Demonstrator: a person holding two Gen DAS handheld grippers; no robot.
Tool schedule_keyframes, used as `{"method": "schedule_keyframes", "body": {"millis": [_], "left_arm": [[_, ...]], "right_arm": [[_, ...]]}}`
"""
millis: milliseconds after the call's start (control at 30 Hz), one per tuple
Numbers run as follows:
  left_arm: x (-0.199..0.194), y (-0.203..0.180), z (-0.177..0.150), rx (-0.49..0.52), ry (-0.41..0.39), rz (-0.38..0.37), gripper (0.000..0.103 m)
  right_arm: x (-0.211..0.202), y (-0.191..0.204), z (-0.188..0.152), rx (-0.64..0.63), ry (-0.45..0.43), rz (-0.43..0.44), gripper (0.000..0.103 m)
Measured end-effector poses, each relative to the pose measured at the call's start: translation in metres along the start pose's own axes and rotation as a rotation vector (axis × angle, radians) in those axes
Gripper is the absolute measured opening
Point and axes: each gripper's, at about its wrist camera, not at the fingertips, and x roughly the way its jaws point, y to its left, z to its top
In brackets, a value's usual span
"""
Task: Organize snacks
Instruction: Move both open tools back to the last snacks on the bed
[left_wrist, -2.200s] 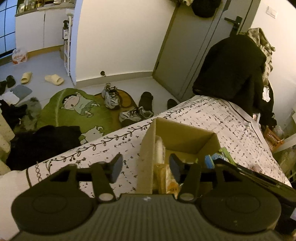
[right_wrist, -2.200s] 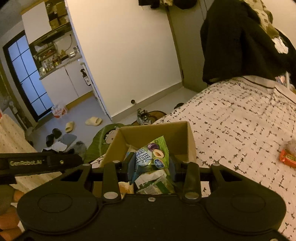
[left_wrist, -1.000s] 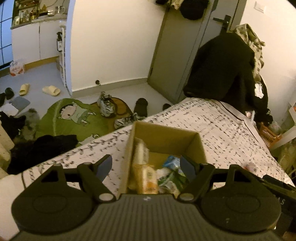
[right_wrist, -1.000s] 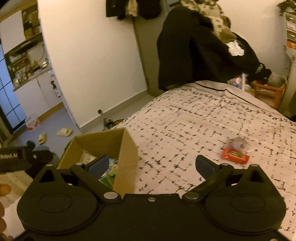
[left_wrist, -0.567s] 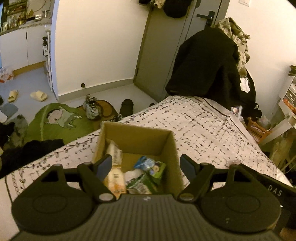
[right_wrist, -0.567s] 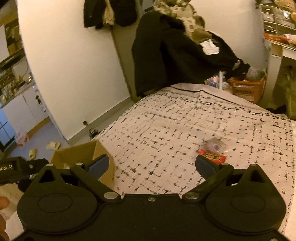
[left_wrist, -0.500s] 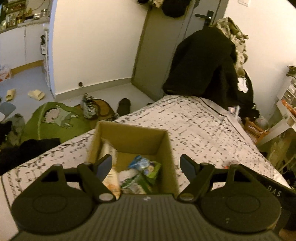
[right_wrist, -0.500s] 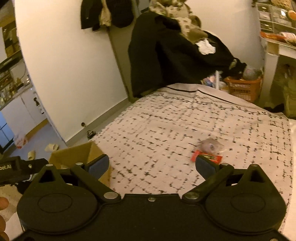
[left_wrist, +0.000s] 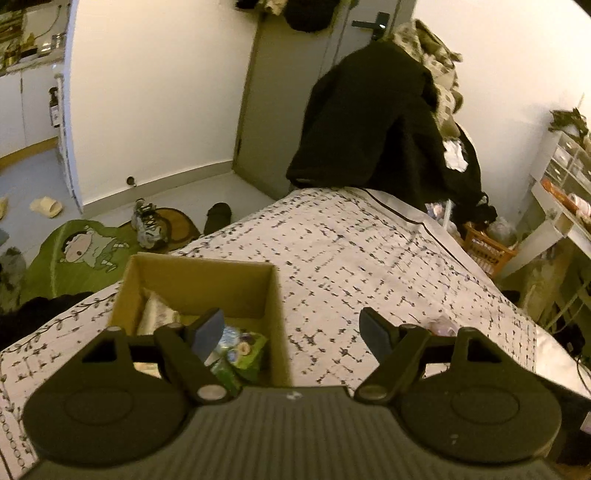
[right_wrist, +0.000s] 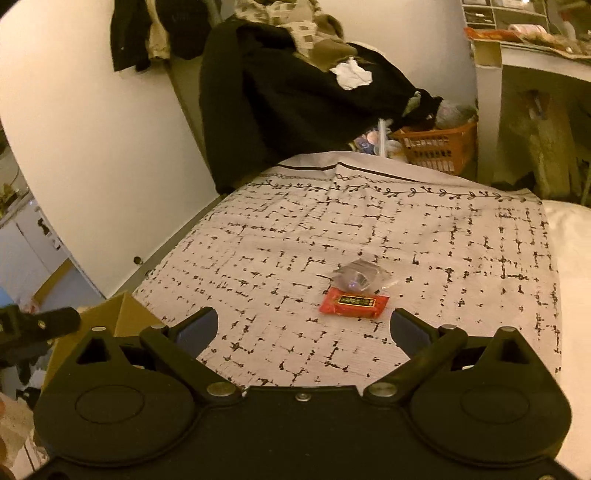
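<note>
A brown cardboard box (left_wrist: 273, 295) stands on the patterned bed cover and holds several snack packets, among them a green one (left_wrist: 243, 350). My left gripper (left_wrist: 291, 332) hangs open over the box's right wall, nothing between its fingers. In the right wrist view a red snack packet (right_wrist: 352, 303) lies on the bed cover with a clear plastic-wrapped snack (right_wrist: 358, 275) just behind it. My right gripper (right_wrist: 304, 332) is open and empty, a short way in front of the red packet. The box's corner (right_wrist: 118, 314) shows at the lower left, beside part of the left gripper (right_wrist: 37, 325).
The bed cover (right_wrist: 369, 229) is bare around the two snacks. Black clothes (right_wrist: 295, 92) are piled at the bed's far end. An orange basket (right_wrist: 439, 147) and a white desk (right_wrist: 532, 62) stand beyond. Shoes and a green mat (left_wrist: 85, 251) lie on the floor.
Both grippers swung to the right across the bed. The box slid to the left in both views, and the red packet now lies nearly centred before the right gripper. Earlier the right gripper dropped a packet in the box.
</note>
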Motion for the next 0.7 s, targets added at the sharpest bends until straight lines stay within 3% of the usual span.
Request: {"method": "schedule_keyframes", "body": {"millis": [367, 700], "left_arm": [[0.035, -0.042, -0.013, 0.038, 0.023, -0.061, 0.079], [0.075, -0.075, -0.021, 0.054, 0.054, -0.122, 0.077]], "right_arm": [[0.017, -0.03, 0.002, 0.063, 0.0, -0.012, 0.099], [0.049, -0.069, 0.006, 0.123, 0.03, -0.035, 0.077]]}}
